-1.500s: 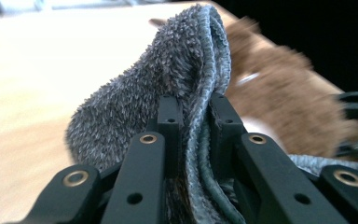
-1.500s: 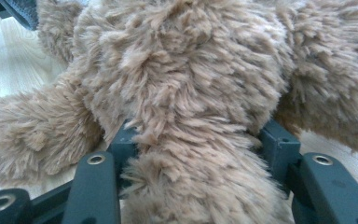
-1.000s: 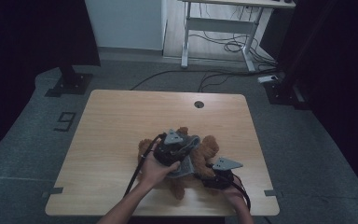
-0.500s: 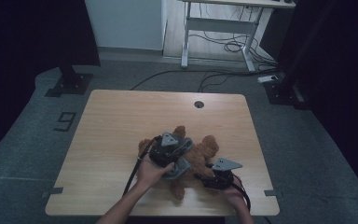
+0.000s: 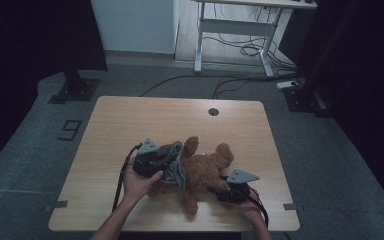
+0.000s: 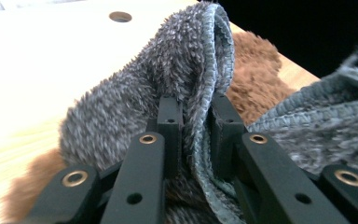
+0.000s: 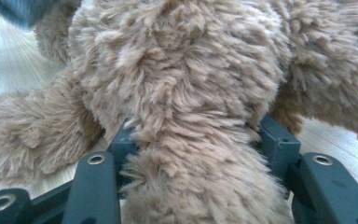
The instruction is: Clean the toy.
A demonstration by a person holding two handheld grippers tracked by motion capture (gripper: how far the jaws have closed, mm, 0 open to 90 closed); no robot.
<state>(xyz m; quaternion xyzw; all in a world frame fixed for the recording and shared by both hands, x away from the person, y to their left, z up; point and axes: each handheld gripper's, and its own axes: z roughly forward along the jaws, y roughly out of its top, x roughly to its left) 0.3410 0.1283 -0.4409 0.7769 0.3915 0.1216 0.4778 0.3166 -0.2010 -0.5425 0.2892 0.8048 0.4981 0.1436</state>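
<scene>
Our left gripper [image 6: 196, 135] lies low over the teddy bear [image 5: 205, 167], jaws pinching the grey garment [image 6: 186, 70]. Our right gripper [image 7: 198, 135] sits level, clamping a plush limb.

A teddy bear [image 5: 207, 167] lies on the table [image 5: 130, 120] near its front edge — a cloth [image 5: 176, 170] over the bear's left part. The left gripper [image 5: 162, 157] sits left of the bear, the right gripper [image 5: 220, 189] at its right front — a hole [image 5: 213, 111] lies behind.

Teddy bear's [image 5: 207, 170] torso under grey cloth [image 5: 176, 167]
</scene>
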